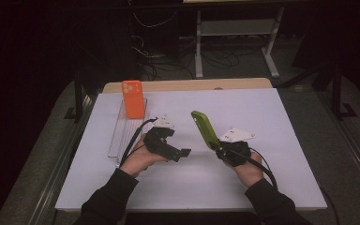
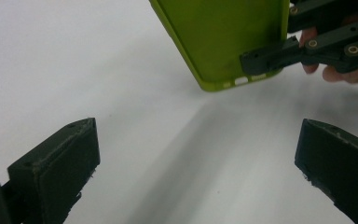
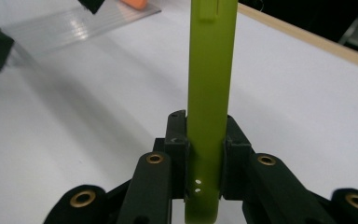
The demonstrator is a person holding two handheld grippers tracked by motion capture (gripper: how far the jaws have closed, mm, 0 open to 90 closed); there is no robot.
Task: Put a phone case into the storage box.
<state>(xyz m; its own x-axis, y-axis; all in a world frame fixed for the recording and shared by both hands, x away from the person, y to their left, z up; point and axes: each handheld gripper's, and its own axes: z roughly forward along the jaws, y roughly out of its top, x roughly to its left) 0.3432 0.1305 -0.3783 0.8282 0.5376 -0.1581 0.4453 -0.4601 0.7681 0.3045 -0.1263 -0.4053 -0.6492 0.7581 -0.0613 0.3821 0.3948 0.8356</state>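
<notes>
Two phone cases in play: a green phone case (image 1: 204, 129) clamped at its bottom end by the right gripper (image 1: 218, 146), and an orange phone case (image 1: 133, 99) standing upright at the far end of a clear slotted rack (image 1: 122, 133), at about 11 o'clock on the white table (image 1: 272, 122). Right jaws are pinched on the green case's faces near the port cut-outs, edge-on in the right gripper view (image 3: 209, 93), case well off the tabletop. Its long axis runs from the jaws up and away toward 11 o'clock, tilted rather than plumb. That's the relation that matters: the free top end points at the rack, and the rack lies at roughly 10 o'clock from the case, past the left gripper (image 1: 180, 152). Left gripper sits between case and rack, jaws spread wide with nothing between them, aimed to 3 o'clock at the green case's lower corner (image 2: 223, 42); near it, not touching. Right hand (image 1: 247, 169) is low near the table's near edge, wrist cocked so the case leans left. My read: next move is either a handover to the left jaws or a carry over to an open rack slot in front of the orange one; left hand is the nearer to the rack.
</notes>
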